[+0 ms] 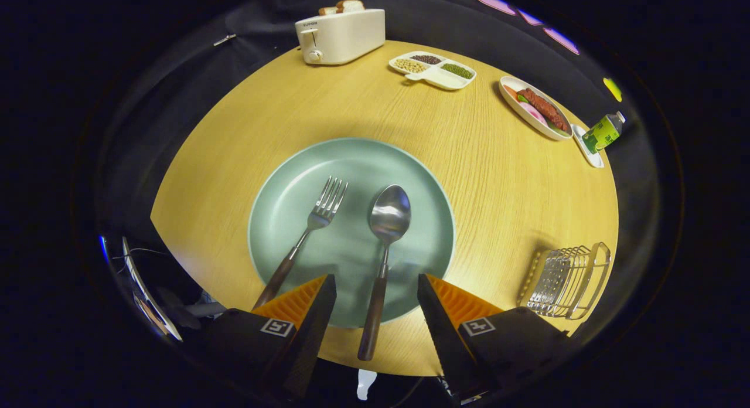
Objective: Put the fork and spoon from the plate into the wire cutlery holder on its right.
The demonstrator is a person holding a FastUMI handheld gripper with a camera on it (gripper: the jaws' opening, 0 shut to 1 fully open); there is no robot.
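Gripper [376, 288] fingers sit wide apart, straddling the dark-handled steel spoon [381, 261] on the round green plate [281, 197]. I'd drop straight down and pinch the handle, not the bowl.

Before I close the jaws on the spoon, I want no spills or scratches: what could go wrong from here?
1. The gripper is open, its jaws either side of the steel spoon with the dark wooden handle, above it. That handle juts past the round pale green plate, so pressing down might tip the bowl up.
2. The matching wooden-handled fork lies close beside the left jaw and could get nudged.
3. The silver wire cutlery holder sits near the table edge; a hard drop might push it.
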